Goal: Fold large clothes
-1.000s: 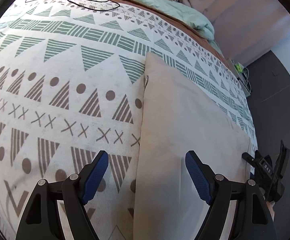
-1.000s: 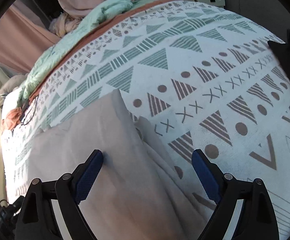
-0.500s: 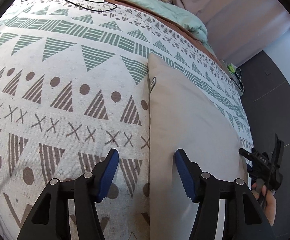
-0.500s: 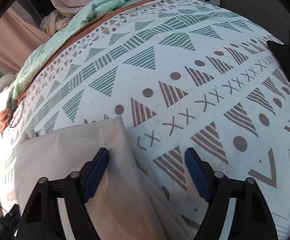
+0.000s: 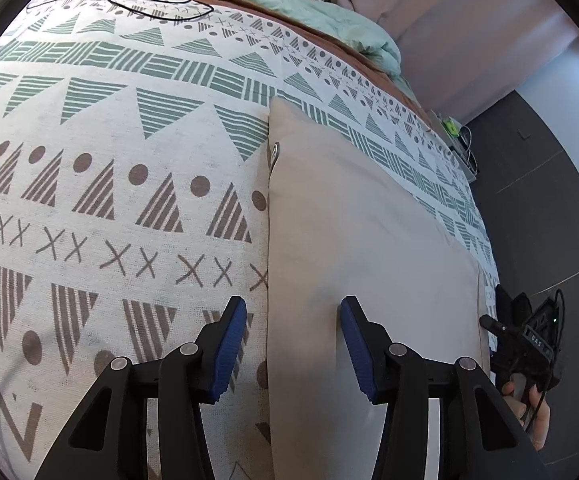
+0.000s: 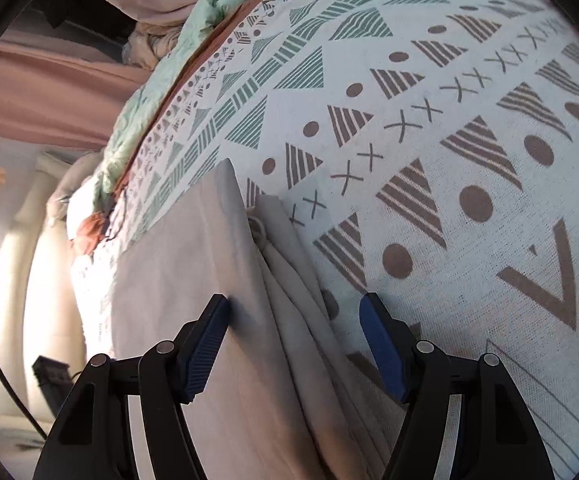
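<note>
A beige garment (image 5: 361, 248) lies folded flat on the patterned bedspread (image 5: 109, 200), its long left edge straight. My left gripper (image 5: 293, 346) is open, its blue fingers straddling that left edge near the garment's near end. In the right wrist view the same beige garment (image 6: 193, 280) shows layered folds along its right edge. My right gripper (image 6: 295, 344) is open, its fingers straddling those layered edges. The right gripper and the hand holding it also show in the left wrist view (image 5: 529, 344) past the garment's right side.
A mint-green duvet (image 5: 297, 4) and brown sheet lie bunched at the bed's far end. A black cable (image 5: 137, 0) and charger rest on the far bedspread. Dark floor (image 5: 549, 220) runs right of the bed. Pink curtain (image 6: 49, 80) hangs behind.
Both grippers have narrowed their openings and moved in over the garment's edges. The right gripper tilted and came closer to the layered edge.
</note>
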A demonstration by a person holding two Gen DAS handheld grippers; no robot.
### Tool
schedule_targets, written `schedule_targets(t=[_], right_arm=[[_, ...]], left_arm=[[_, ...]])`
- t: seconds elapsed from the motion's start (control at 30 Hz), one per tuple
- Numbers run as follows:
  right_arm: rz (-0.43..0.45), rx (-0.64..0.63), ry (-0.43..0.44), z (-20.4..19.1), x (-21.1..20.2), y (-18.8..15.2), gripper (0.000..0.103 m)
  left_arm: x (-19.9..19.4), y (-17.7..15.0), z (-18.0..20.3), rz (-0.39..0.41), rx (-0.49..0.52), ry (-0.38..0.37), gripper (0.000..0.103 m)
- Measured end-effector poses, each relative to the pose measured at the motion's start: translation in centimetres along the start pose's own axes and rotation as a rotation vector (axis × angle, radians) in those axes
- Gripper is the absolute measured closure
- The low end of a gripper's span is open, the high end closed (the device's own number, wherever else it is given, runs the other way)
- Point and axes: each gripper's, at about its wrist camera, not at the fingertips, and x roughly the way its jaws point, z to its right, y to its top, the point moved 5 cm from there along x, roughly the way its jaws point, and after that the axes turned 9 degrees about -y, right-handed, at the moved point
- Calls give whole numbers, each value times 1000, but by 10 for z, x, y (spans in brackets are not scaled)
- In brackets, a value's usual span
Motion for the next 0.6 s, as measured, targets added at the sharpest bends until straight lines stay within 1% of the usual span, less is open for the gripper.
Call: schedule_targets(t=[0.1, 0.23, 0.4, 0.53, 0.6], right_arm=[[-40, -3, 60, -1, 7, -3, 34], [-79, -4, 142, -10, 19, -1, 34], [-89, 12, 166, -21, 31, 3, 34], [-94, 16, 164, -34, 40, 4, 34], [-89, 18, 157, -36, 41, 5, 34]], left_arm=[[6, 6, 3, -2, 14, 17, 52], [16, 9, 6, -18, 16, 20, 52], [28, 17, 11, -32, 58, 63, 52], [42, 31, 7, -63, 32, 84, 52], [50, 38, 7, -80, 32, 108, 52]])
